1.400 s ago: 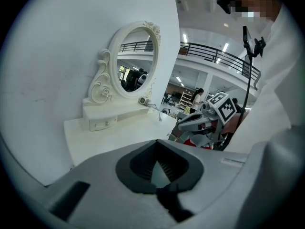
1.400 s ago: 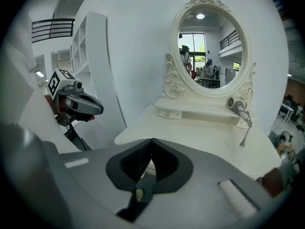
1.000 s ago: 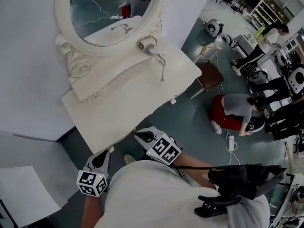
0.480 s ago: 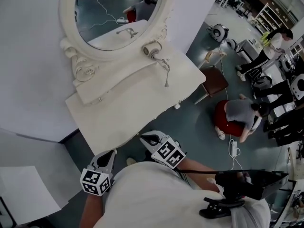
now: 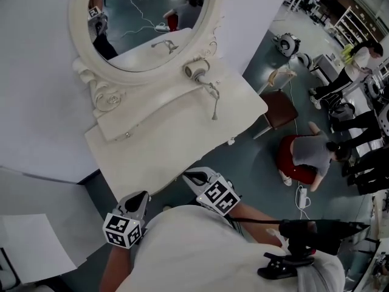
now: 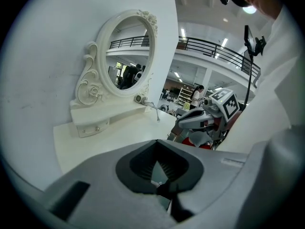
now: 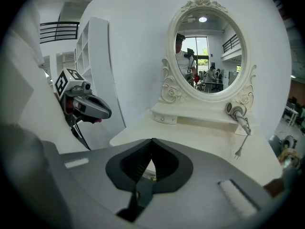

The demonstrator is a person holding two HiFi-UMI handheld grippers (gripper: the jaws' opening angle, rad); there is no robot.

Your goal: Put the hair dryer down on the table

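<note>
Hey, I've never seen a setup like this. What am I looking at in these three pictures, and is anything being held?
A person holds a two-jaw gripper in each hand; no robot. The head camera looks down: left gripper and right gripper show near the bottom. The other two cameras ride on the grippers, looking along their jaws. Both pairs of jaws are together, holding nothing. Ahead stands a white dressing table with an oval mirror. A hair dryer lies on its ledge, cord trailing onto the tabletop.
</note>
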